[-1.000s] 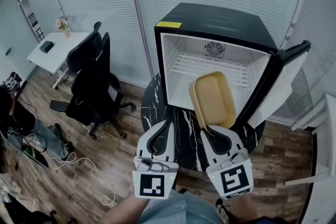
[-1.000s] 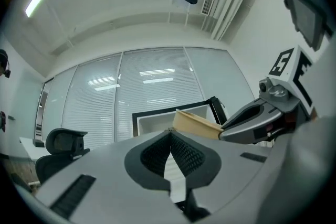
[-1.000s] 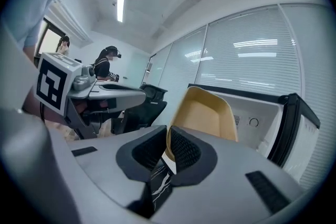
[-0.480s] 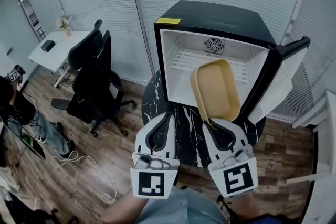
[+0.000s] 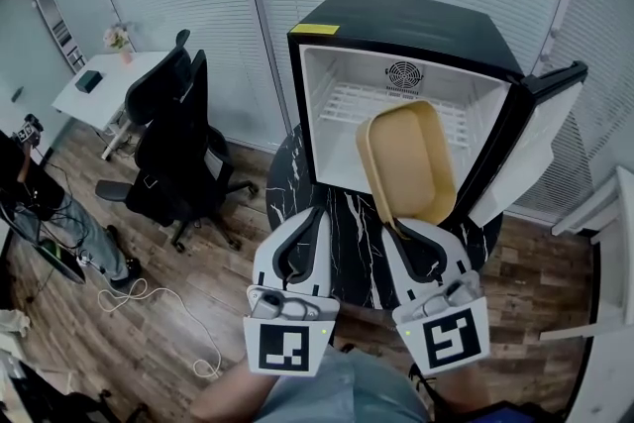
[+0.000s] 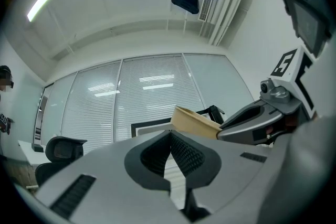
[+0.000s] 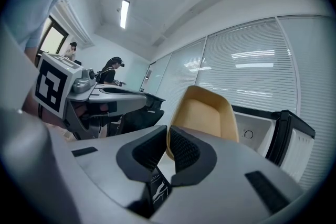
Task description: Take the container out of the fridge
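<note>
Right gripper view first: what do the fingers have?
My right gripper is pinched tight on the near rim of the tan container, which tilts upward. My left gripper is closed pad to pad, on nothing.
Where's the container?
Centre of the head view, before the open fridge, over the black table. I judge it's about out; next comes levelling it and setting it down.
</note>
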Available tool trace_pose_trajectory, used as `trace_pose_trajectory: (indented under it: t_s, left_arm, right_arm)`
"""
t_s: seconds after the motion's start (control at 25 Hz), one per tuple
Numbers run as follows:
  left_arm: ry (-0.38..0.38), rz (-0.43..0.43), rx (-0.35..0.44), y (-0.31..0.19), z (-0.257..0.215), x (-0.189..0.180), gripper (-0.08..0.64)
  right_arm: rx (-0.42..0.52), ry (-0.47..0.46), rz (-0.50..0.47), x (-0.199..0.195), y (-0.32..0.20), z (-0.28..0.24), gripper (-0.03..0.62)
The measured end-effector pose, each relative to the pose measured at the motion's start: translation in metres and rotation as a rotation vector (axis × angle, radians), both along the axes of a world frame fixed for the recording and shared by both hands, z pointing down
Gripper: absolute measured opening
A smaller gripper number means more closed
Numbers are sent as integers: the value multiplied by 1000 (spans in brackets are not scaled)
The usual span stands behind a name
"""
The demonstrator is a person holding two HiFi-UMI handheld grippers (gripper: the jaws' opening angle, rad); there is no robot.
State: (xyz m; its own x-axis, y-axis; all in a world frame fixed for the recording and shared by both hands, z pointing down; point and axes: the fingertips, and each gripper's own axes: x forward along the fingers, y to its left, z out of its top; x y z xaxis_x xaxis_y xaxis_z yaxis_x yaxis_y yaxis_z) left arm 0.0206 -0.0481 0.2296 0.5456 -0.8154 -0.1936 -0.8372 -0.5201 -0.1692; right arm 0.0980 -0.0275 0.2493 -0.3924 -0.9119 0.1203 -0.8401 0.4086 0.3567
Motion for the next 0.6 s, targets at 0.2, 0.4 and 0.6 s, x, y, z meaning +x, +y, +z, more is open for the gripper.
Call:
trace_pose_trajectory:
  t_s: [0.2, 0.4, 0.6]
  left_arm:
    - [9, 1, -2, 0, 0, 1, 14]
    - [4, 4, -7, -1, 3, 2, 14]
    - [-4, 8, -5, -1, 4, 4, 14]
  right_arm:
    - [-1, 5, -6, 1, 0, 2, 35]
    - [1, -4, -8, 1, -1, 2, 35]
    - [1, 4, -14, 1, -1, 3, 35]
